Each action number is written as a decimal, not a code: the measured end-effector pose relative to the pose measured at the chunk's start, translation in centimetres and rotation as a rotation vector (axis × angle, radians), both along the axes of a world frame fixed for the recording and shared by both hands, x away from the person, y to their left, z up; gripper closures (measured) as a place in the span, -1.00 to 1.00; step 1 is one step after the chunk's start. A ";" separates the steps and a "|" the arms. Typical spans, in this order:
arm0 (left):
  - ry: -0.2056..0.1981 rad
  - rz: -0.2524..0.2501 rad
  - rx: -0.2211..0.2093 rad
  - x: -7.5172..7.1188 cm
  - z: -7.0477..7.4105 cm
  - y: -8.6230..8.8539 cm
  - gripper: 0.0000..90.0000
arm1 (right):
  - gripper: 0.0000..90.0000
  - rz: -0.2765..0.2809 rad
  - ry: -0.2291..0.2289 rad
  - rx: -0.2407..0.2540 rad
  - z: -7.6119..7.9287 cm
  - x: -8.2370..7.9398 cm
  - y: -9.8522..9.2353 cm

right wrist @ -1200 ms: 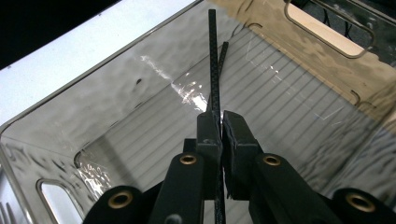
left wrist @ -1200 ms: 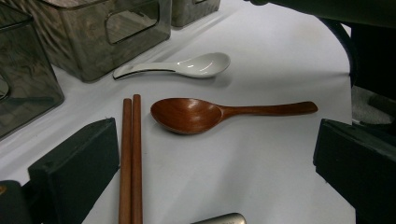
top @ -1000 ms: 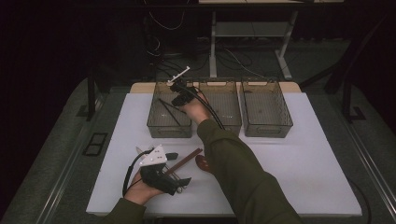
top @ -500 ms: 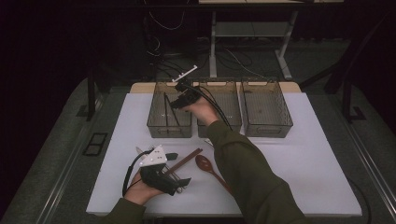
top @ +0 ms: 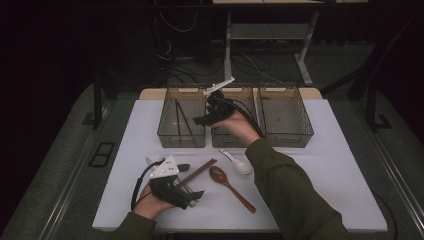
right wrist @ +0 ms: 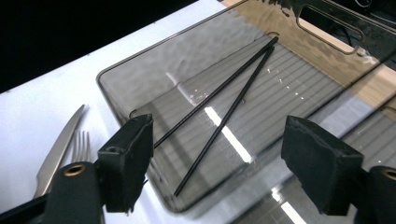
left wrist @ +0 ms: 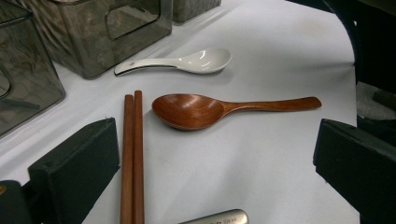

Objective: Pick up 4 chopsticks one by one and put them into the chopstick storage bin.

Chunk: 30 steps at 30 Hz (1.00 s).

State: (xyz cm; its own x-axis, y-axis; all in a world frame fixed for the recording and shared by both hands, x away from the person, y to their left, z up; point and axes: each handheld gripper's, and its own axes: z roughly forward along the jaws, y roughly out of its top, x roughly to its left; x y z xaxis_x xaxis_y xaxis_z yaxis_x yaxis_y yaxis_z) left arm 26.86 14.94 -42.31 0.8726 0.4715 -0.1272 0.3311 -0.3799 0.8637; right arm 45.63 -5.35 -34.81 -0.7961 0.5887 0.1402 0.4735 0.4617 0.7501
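My right gripper (top: 205,119) hovers over the seam between the left bin (top: 181,141) and the middle bin (top: 226,141). Its jaws have just been opening and stand open (right wrist: 219,135) with nothing between them. Below them two black chopsticks (right wrist: 233,88) lie loose on the left bin's floor (top: 180,117). My left gripper (top: 195,196) rests on the white tabletop near the front, open (left wrist: 215,140). A pair of wooden chopsticks (left wrist: 133,154) lies just inside its left jaw, untouched. A brown wooden spoon (left wrist: 187,109) and a white ceramic spoon (left wrist: 201,60) lie beyond.
A third smoky bin (top: 285,137) stands to the right of the other two at the back. A fork (right wrist: 81,142) and a knife (right wrist: 60,144) lie on the table beside the left bin. A silver handle end (left wrist: 219,217) lies close under my left gripper.
My right gripper has drifted right from over the left bin toward the middle bin, and its jaws have spread apart. The left gripper has stayed put.
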 end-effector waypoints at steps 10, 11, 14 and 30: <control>0.005 0.018 0.005 0.0 -0.1 0.3 -1.00 | -0.58 0.040 -0.029 0.032 0.0 -2.6 -3.0; 0.007 0.023 0.000 0.0 -0.2 0.3 -1.00 | -0.58 0.047 -0.035 0.034 0.0 -3.0 -3.3; 0.004 0.032 0.003 -0.1 -0.1 0.5 -1.00 | -0.61 0.054 -0.049 0.036 0.0 -4.0 -4.1; 0.004 0.039 0.009 -0.1 0.0 0.3 -1.00 | -0.62 0.049 -0.106 0.065 -2.0 -9.5 -9.0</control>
State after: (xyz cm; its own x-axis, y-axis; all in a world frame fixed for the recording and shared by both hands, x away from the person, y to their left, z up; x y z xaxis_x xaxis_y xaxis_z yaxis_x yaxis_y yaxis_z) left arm 26.75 15.24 -42.32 0.8530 0.5065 -0.1264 0.3495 -0.3744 0.8589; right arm 36.09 -14.40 -36.82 -0.8362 0.5409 0.0904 0.3678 0.4309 0.8241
